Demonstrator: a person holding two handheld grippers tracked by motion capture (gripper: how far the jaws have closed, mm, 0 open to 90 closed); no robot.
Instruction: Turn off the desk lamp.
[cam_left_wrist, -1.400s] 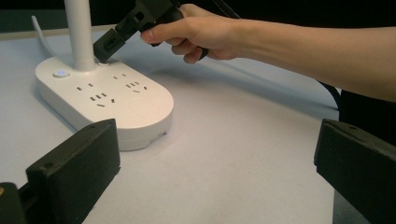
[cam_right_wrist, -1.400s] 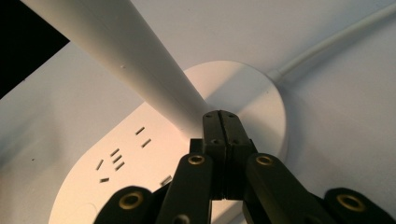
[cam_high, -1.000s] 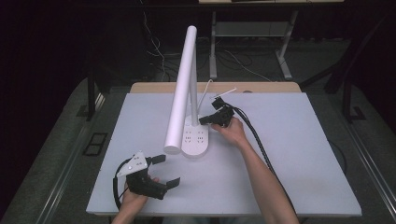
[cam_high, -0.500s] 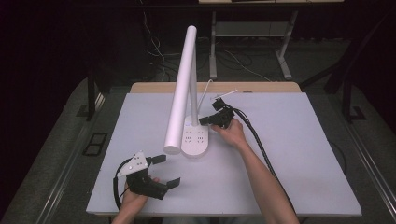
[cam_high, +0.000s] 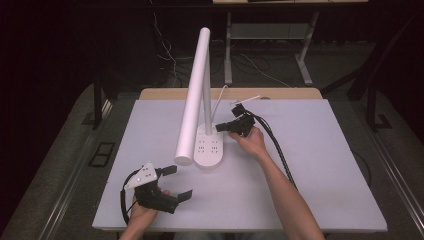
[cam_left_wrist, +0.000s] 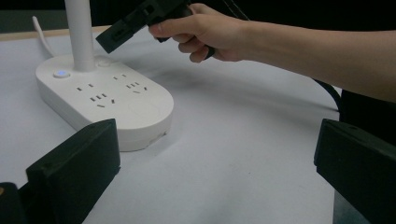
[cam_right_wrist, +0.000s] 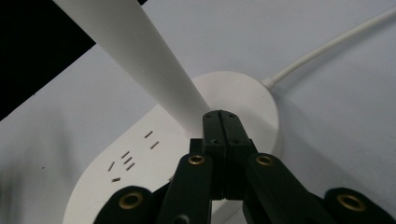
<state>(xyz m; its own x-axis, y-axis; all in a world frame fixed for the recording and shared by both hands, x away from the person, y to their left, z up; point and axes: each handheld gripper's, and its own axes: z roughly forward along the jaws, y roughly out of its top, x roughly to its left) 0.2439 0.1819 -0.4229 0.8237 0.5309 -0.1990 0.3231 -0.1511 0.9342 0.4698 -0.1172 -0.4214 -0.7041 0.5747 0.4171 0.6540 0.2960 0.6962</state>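
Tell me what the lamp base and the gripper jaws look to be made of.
Lamp base: probably moulded plastic, white, smooth satin finish, with soft rounded edges and cut socket slots. Right gripper jaws: seemingly hard black plastic, matte, fixed with brass-coloured screws. Left gripper jaws: matte black blocks, likely plastic too.

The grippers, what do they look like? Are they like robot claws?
A bit like claws. Each gripper is black with two flat, blocky jaws. The left gripper has a grey three-cornered plate on top and a black cable looping from it. The right gripper has brass-coloured rivets on its jaw links, and a thick black cable trails from it along the person's bare forearm. No sleeves or gloves show.
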